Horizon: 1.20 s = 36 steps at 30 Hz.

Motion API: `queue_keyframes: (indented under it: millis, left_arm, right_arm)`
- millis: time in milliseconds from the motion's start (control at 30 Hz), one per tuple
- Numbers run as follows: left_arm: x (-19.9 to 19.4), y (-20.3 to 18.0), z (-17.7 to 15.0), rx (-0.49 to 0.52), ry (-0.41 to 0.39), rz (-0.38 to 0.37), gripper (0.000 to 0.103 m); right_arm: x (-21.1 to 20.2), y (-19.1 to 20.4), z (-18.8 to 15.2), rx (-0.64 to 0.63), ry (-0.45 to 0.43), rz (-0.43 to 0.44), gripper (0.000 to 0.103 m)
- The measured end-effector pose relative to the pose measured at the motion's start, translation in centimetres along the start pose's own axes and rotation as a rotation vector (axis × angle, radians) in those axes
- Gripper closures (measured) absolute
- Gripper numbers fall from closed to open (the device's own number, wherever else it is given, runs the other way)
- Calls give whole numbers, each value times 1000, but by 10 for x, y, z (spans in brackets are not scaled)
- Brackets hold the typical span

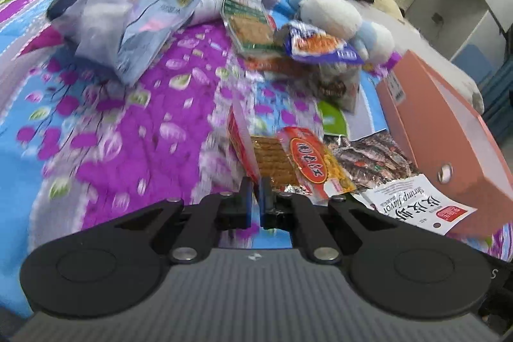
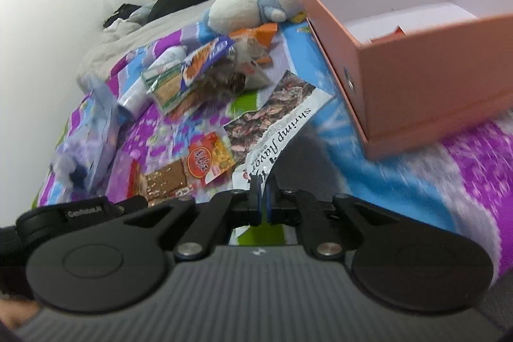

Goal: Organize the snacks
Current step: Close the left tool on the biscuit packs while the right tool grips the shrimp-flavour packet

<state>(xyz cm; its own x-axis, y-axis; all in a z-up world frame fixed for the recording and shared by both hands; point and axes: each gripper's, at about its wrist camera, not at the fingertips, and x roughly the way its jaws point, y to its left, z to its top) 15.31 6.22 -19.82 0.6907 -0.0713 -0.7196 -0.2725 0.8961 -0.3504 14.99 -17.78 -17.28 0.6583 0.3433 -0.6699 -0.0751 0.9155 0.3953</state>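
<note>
a: left wrist view has the left gripper point(image 1: 255, 186) pinching a red snack packet point(image 1: 245, 146); the right gripper point(image 2: 261, 193) is pressed together on the shrimp flavor bag point(image 2: 282, 120).
b: risk?
a: thin edges may slip short of the 1 pink box point(image 2: 416, 66). about 6 packets lie on the quilt point(image 1: 128, 124).

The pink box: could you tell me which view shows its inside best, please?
The right wrist view: the pink box shows its open top and white interior. The left wrist view catches only its outer side at the frame's right.
</note>
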Motion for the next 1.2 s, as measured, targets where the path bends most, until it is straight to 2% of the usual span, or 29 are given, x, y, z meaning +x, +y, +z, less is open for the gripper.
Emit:
queue_keyframes:
  millis: [200, 400, 500, 567, 633, 667, 700, 733, 767, 933, 1100, 1200]
  left_arm:
    - [-19, 4, -25, 0, 60, -21, 98]
    - [-26, 7, -29, 6, 80, -55, 97]
    - [-31, 7, -32, 9, 119, -86, 95]
    - [-35, 7, -33, 29, 128, -79, 88]
    - [-39, 6, -34, 52, 133, -82, 65]
    - [-41, 5, -34, 65, 135, -76, 57]
    - [-43, 4, -34, 78, 133, -70, 45]
    - [-45, 2, -33, 99, 128, -66, 38]
    - [-48, 1, -32, 119, 122, -59, 36]
    - [-50, -14, -23, 238, 98, -44, 20]
    - [-45, -31, -15, 384, 72, -20, 19]
    - [-40, -37, -11, 451, 64, -35, 16]
  right_arm:
    - [-20, -7, -27, 4, 52, -14, 98]
    - [-21, -14, -32, 2, 92, -20, 94]
    - [-25, -13, -33, -20, 99, -30, 94]
    - [-29, -13, -34, -29, 98, -36, 90]
    - [-32, -13, -37, -49, 99, -45, 84]
    - [-33, -14, -38, -52, 99, -47, 67]
    - [-35, -15, -38, -50, 98, -50, 55]
    - [-36, -17, -38, -47, 92, -51, 36]
    - [-38, -18, -38, -46, 84, -53, 30]
    - [-45, -22, -32, -92, 39, -84, 32]
    - [-47, -24, -22, -158, 1, -105, 32]
    - [-49, -28, -15, -182, -29, -124, 32]
